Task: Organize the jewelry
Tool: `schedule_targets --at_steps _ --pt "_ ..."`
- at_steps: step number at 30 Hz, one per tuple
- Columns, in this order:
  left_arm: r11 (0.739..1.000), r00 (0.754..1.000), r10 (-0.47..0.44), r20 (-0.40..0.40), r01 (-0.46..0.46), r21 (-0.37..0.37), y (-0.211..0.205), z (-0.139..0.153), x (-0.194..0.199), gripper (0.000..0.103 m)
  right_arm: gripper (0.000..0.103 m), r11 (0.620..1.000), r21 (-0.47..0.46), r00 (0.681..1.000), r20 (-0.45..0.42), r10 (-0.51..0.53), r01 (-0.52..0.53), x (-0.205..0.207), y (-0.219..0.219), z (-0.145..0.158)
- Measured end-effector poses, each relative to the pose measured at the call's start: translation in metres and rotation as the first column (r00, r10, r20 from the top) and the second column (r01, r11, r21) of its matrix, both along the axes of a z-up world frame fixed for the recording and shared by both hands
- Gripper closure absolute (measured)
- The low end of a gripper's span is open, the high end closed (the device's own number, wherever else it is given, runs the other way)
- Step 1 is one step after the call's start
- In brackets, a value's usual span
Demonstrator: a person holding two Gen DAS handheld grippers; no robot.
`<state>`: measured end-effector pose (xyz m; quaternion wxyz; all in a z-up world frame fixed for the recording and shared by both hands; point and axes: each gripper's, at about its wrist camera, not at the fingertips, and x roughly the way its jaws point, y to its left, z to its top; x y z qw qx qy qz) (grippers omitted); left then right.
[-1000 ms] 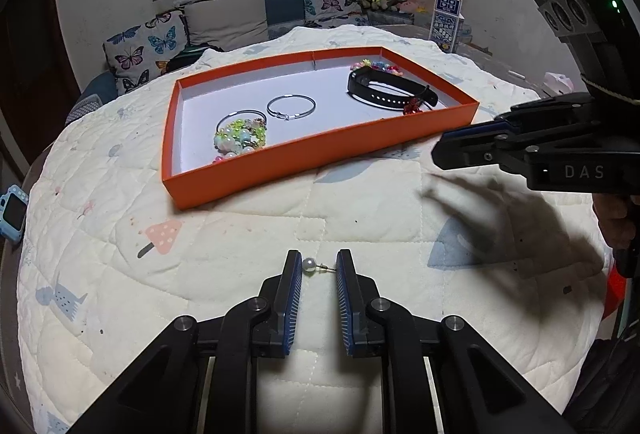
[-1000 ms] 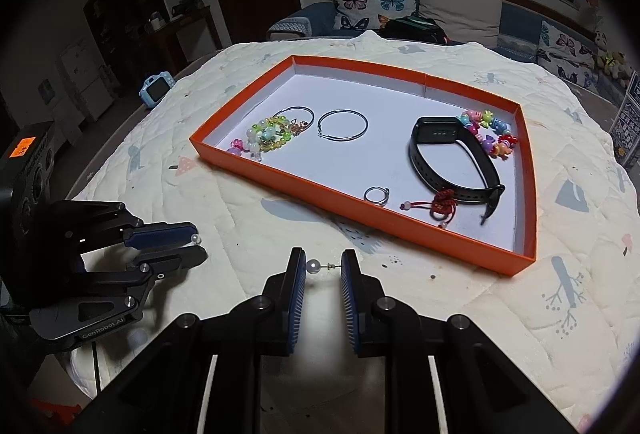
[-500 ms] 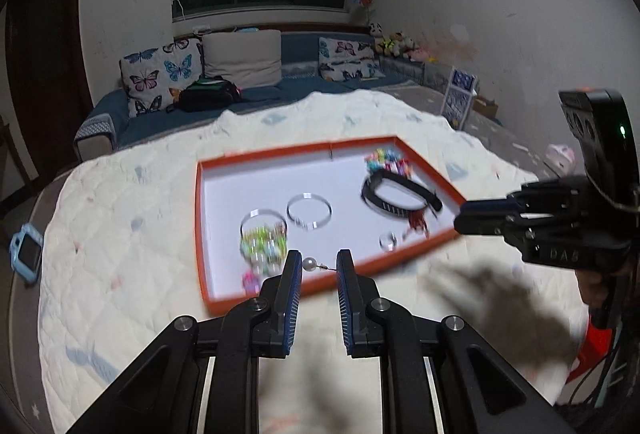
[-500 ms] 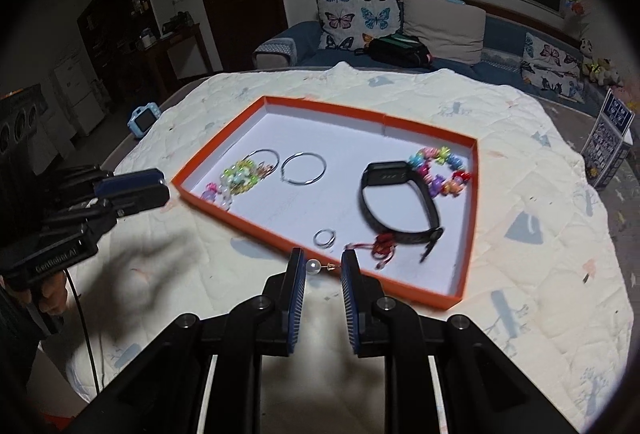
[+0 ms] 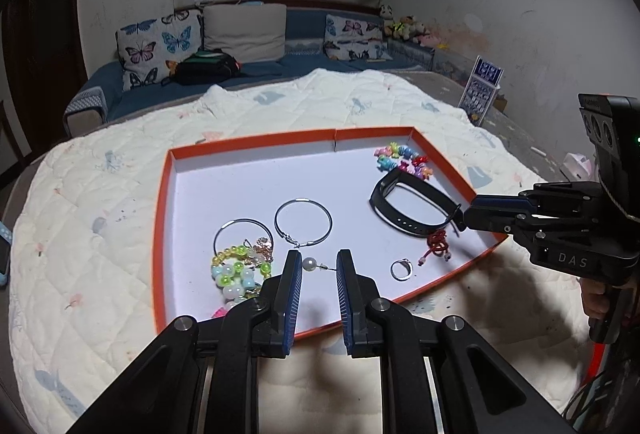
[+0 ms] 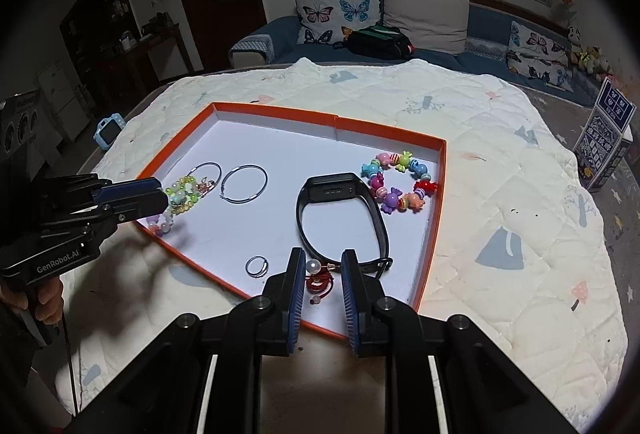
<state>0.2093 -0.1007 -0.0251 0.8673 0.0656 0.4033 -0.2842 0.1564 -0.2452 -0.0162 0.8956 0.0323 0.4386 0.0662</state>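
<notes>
Two pearl earrings being held over the orange tray

A pearl stud is being pinched between the left gripper's narrowed fingers above the tray's near side; another pearl stud is being gripped likewise by the right gripper, above the red knotted charm.

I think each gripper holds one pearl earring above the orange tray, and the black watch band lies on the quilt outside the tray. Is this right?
Not quite. The black watch band lies inside the orange tray, as the right wrist view shows. The rest holds: the left gripper and right gripper each pinch a pearl earring above the tray.
</notes>
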Motion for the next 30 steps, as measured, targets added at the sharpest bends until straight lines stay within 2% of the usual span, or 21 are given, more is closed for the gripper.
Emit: schedule_targets --at_steps 13,16,24,27,30 --pt "1.000 0.999 -0.004 -0.034 0.005 0.017 -0.011 -0.016 0.013 0.081 0.082 0.999 0.043 1.000 -0.008 0.007 -0.007 0.017 -0.009 -0.012" --pt "1.000 0.999 0.005 -0.034 -0.004 0.020 -0.011 -0.017 0.013 0.065 0.082 0.999 0.046 1.000 -0.011 0.007 -0.006 0.017 -0.011 -0.012" --pt "1.000 1.000 0.021 -0.009 -0.021 0.022 -0.006 -0.007 0.005 0.063 0.080 0.999 0.037 1.000 0.004 0.002 -0.002 0.007 -0.010 -0.005" --pt "0.999 0.999 0.042 0.007 -0.043 0.020 -0.002 -0.001 -0.002 0.048 0.075 1.000 0.026 1.000 0.004 0.001 -0.001 0.002 -0.007 -0.002" --pt "0.998 0.998 0.063 0.026 -0.063 0.017 0.004 0.007 -0.010 0.041 0.073 1.000 -0.005 1.000 0.013 -0.001 0.001 -0.005 -0.003 0.001"
